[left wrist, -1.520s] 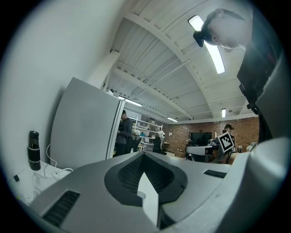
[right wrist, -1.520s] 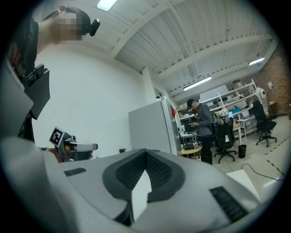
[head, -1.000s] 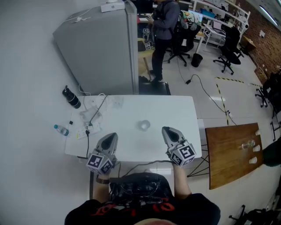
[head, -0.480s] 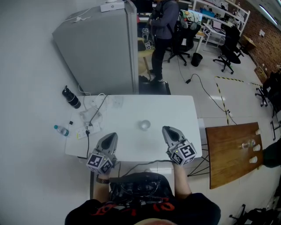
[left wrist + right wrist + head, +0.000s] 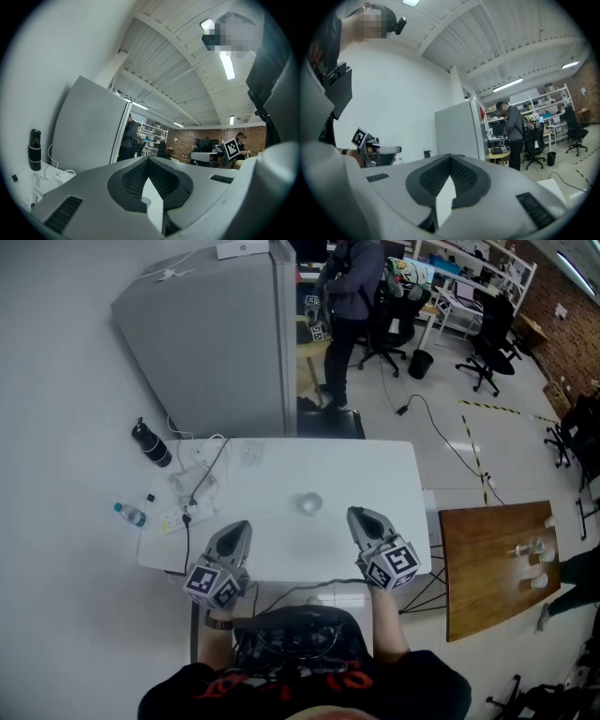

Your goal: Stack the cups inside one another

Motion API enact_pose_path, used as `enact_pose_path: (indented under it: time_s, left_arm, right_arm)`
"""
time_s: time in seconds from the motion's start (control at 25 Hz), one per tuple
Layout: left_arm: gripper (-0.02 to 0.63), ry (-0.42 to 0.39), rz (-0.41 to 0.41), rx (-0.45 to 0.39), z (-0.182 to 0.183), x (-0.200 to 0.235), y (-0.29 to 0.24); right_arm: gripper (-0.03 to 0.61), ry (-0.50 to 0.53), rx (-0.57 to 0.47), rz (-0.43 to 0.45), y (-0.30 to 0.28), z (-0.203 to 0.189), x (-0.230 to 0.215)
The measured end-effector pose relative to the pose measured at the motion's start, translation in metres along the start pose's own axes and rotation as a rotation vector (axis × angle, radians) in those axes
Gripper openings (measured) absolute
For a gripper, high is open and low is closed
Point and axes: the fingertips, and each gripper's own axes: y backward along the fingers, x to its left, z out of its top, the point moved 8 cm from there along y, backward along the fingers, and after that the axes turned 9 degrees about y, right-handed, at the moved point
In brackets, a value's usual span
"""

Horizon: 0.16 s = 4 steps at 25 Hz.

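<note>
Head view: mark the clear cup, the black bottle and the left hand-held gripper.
clear cup (image 5: 309, 505), head view, its rim.
black bottle (image 5: 153, 447), head view, its body.
left hand-held gripper (image 5: 241, 527), head view, its front tip.

You see one clear cup (image 5: 309, 504) standing upright near the middle of the white table (image 5: 375, 474); whether others nest inside is unclear.

The cups (image 5: 309, 504) sit mid-table (image 5: 375, 474), with cables (image 5: 192, 488) on its left end. A cabinet (image 5: 216, 343) stands behind it and a wooden table (image 5: 487, 568) to its right.
</note>
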Motion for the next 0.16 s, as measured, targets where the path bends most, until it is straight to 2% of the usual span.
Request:
enact_pose_path:
  time_s: [0.16]
  left_arm:
    - [-0.009, 0.022, -0.005, -0.006, 0.0005, 0.0074, 0.0017]
  right_arm:
    - [0.003, 0.013, 0.017, 0.014, -0.0094, -0.0017, 0.0054]
